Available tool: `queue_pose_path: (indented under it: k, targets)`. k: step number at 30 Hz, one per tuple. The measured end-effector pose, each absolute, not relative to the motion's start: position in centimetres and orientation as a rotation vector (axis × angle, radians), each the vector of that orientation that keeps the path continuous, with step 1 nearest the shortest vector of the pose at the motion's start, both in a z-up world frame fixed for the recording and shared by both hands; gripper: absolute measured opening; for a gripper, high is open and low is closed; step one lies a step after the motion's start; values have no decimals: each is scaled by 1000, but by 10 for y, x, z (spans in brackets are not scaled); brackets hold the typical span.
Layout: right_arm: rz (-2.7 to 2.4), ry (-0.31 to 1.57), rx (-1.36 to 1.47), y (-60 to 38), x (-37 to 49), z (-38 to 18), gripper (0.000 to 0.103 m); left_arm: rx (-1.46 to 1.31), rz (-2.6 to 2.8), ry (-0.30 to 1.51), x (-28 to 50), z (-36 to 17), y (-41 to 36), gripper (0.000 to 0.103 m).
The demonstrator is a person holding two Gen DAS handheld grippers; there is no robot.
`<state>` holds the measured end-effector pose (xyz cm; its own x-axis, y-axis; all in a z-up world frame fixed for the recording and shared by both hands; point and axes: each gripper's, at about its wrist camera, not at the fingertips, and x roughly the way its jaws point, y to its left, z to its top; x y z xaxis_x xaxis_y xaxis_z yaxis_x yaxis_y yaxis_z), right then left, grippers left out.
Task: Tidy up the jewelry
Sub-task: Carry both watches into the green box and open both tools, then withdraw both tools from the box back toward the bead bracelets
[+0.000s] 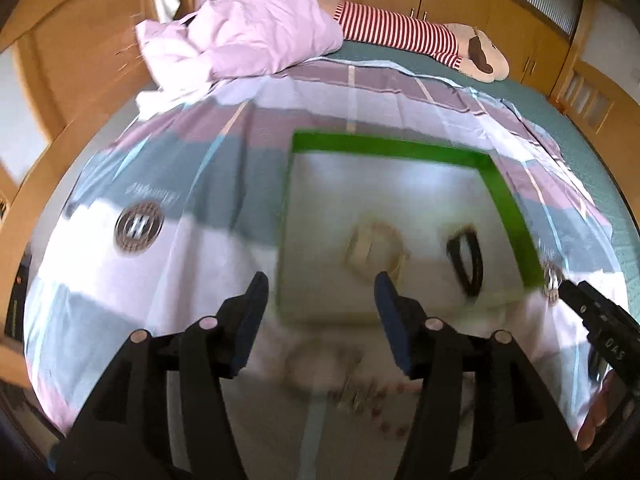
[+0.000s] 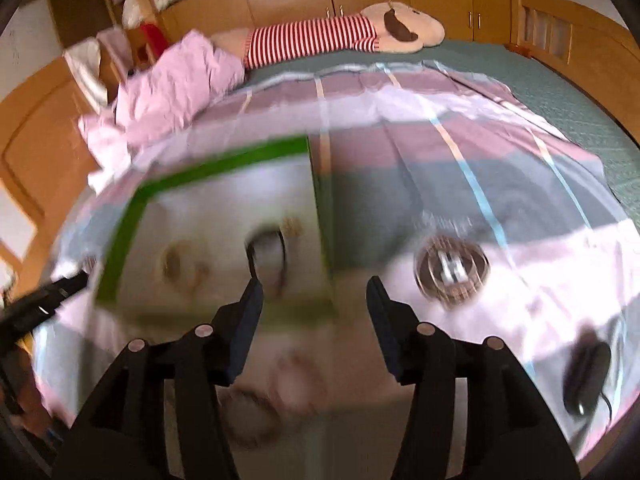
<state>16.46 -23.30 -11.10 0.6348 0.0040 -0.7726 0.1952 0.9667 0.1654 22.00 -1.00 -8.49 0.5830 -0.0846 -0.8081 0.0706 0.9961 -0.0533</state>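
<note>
A shallow white tray with a green rim [image 1: 400,148] lies on the bedsheet; it also shows in the right wrist view [image 2: 224,164]. Inside lie a pale gold bracelet [image 1: 376,248] and a black bangle [image 1: 466,262], also blurred in the right wrist view [image 2: 268,254]. More jewelry, beads and a chain [image 1: 352,392], lies on the sheet in front of the tray. My left gripper [image 1: 320,304] is open and empty above the tray's near edge. My right gripper [image 2: 314,308] is open and empty near the tray's front right corner. Both views are motion-blurred.
A round metallic piece [image 1: 138,228] lies on the sheet left of the tray, also in the right wrist view [image 2: 452,268]. A black oval object with a cord [image 2: 588,376] lies at right. A pink quilt [image 1: 240,36] and a striped plush toy [image 1: 420,36] lie at the back.
</note>
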Motion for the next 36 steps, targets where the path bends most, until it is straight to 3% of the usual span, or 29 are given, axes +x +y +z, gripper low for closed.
queue_pose_path:
  k: [3,5,7,17,20,36]
  targets:
    - [-78,961,186,-217,146,-142,51,33,-78,983,196,-110,-7,52]
    - [-43,999,196,-207,138,-156,41,49,-90,1026,188,-125,-9,46]
    - [8,1007,210,-192,130,-163,38,48,-95,1056,180,-137,-10,44]
    - [131,1105,28,-133,123,-188,38,87,-119,1099,144,-160,-21,44]
    - [282,1160,86,-131,105,-186,38,87,-123,1109,141,-163,-19,45]
    - [-101,1023,246,-211,126,-177,39,49,-190,1182,161,-181,-63,45]
